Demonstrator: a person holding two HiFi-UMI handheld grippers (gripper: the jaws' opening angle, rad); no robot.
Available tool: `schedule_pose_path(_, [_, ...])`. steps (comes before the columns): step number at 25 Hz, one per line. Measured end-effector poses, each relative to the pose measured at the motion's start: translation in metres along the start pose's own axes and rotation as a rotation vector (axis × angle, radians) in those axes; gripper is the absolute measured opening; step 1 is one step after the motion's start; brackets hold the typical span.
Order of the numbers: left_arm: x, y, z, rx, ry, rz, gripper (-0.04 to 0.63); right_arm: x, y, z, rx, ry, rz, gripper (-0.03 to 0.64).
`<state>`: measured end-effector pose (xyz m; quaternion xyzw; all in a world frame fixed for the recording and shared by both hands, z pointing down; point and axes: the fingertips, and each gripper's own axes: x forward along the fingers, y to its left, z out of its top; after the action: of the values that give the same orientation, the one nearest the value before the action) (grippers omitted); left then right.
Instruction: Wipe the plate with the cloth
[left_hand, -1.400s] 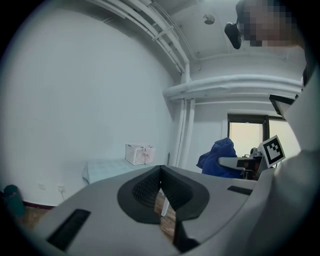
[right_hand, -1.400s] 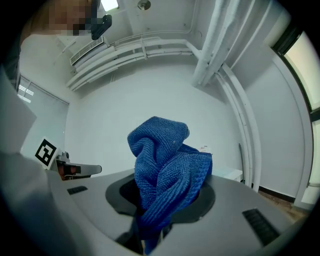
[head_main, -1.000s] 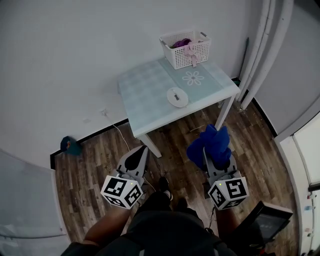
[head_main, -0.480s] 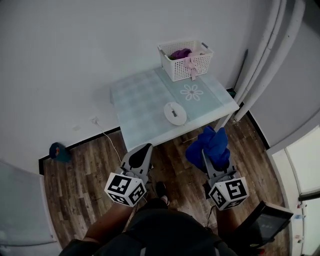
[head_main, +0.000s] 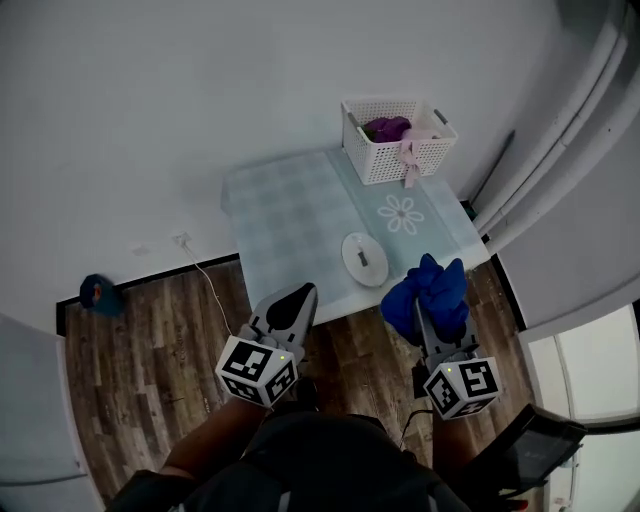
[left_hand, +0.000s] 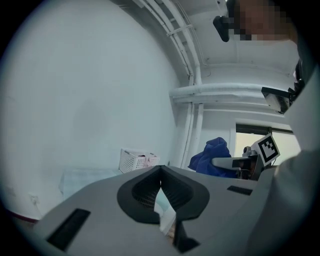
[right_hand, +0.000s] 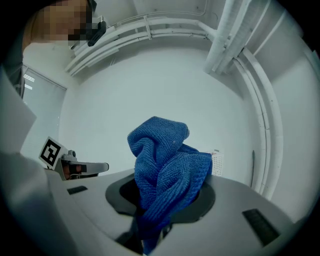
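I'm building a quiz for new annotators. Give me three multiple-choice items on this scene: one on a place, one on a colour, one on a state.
1. Where is the plate? A on the floor; B on the table; C in a gripper.
2. What colour is the cloth? A blue; B white; C red.
3. The left gripper is: A wide open; B shut on the cloth; C shut, empty.

B: the plate lies near the table's front edge.
A: the cloth shows blue in every view.
C: its jaws meet on nothing; the right gripper holds the cloth.
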<state>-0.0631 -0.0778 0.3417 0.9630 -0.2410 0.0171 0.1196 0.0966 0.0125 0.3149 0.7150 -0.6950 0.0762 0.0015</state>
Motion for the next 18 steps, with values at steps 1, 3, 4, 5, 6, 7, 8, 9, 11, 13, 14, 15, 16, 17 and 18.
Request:
schedule_pose_path(1, [0.003,0.009,0.001,-0.003,0.003,0.005,0.009,0.009,-0.001,0.002,-0.003,0.002,-0.001,0.13])
schedule_pose_path(3, [0.009,0.024,0.002,-0.004,0.011,0.012,0.009,0.027,-0.002,0.005,-0.004,0.004,0.0,0.13])
schedule_pose_path(4, [0.013,0.031,0.002,-0.006,0.016,0.013,0.009,0.035,-0.002,0.006,-0.004,0.006,0.005,0.13])
schedule_pose_path(5, [0.017,0.036,0.002,-0.012,0.021,0.015,0.009,0.043,-0.002,0.007,-0.007,0.009,0.013,0.13])
schedule_pose_path(6, [0.021,0.041,0.001,-0.022,0.023,0.017,0.009,0.05,-0.002,0.008,-0.012,0.011,0.022,0.13])
schedule_pose_path(7, [0.024,0.044,0.0,-0.033,0.023,0.021,0.009,0.056,-0.003,0.009,-0.015,0.013,0.029,0.13])
schedule_pose_path(8, [0.029,0.048,0.0,-0.042,0.024,0.028,0.009,0.062,-0.005,0.01,-0.016,0.012,0.036,0.13])
schedule_pose_path(9, [0.033,0.052,-0.002,-0.049,0.028,0.04,0.009,0.069,-0.009,0.011,-0.015,0.011,0.044,0.13])
schedule_pose_path(11, [0.042,0.063,-0.008,-0.06,0.059,0.084,0.009,0.083,-0.016,0.012,-0.018,0.012,0.065,0.13])
schedule_pose_path(13, [0.053,0.075,-0.014,-0.069,0.096,0.126,0.009,0.1,-0.027,0.012,-0.018,0.013,0.086,0.13])
schedule_pose_path(14, [0.06,0.079,-0.016,-0.074,0.105,0.136,0.009,0.109,-0.033,0.012,-0.013,0.011,0.096,0.13])
schedule_pose_path(15, [0.067,0.081,-0.017,-0.08,0.109,0.145,0.009,0.117,-0.04,0.013,-0.008,0.011,0.11,0.13])
schedule_pose_path(16, [0.074,0.082,-0.019,-0.084,0.112,0.156,0.011,0.124,-0.046,0.013,-0.004,0.011,0.128,0.13])
schedule_pose_path(17, [0.082,0.083,-0.02,-0.083,0.115,0.173,0.011,0.131,-0.052,0.015,-0.003,0.012,0.149,0.13])
schedule_pose_path(18, [0.089,0.083,-0.02,-0.082,0.116,0.192,0.011,0.139,-0.058,0.017,-0.005,0.012,0.171,0.13])
